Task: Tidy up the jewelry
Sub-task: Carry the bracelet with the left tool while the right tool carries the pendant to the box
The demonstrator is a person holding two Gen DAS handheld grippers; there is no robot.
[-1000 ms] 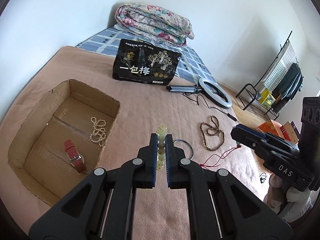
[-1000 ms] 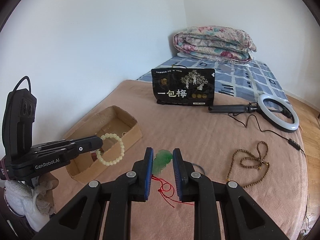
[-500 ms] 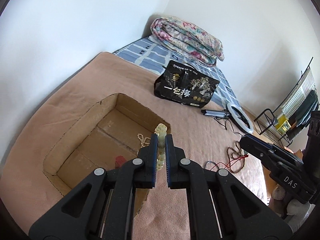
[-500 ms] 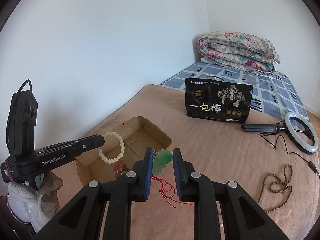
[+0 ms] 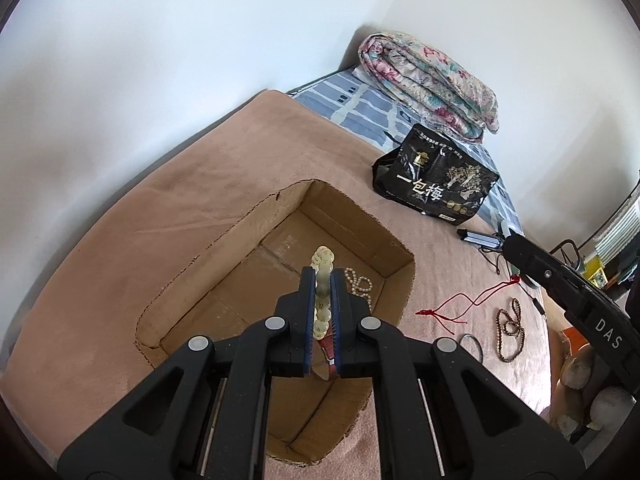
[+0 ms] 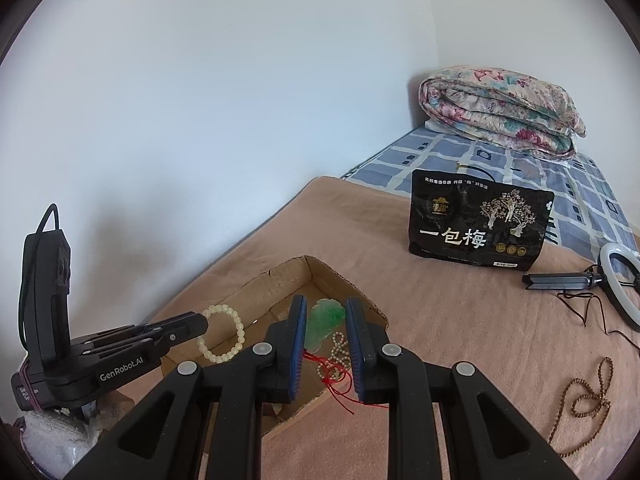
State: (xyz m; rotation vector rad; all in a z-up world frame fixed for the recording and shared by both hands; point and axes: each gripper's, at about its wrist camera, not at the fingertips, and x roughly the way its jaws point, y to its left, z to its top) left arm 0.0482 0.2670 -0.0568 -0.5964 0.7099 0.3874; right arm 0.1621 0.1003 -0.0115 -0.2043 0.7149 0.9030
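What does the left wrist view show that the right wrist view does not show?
Only the left wrist view shows the red watch strap in the cardboard box and a dark ring on the blanket.

Only the right wrist view shows the green pendant held in the right gripper.

Both show the pale bead bracelet clamped in the left gripper, the pearl strand, the brown beads and the black bag.

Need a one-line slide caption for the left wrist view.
Left gripper holds a pale bead bracelet over the open cardboard box, where a pearl strand already lies.
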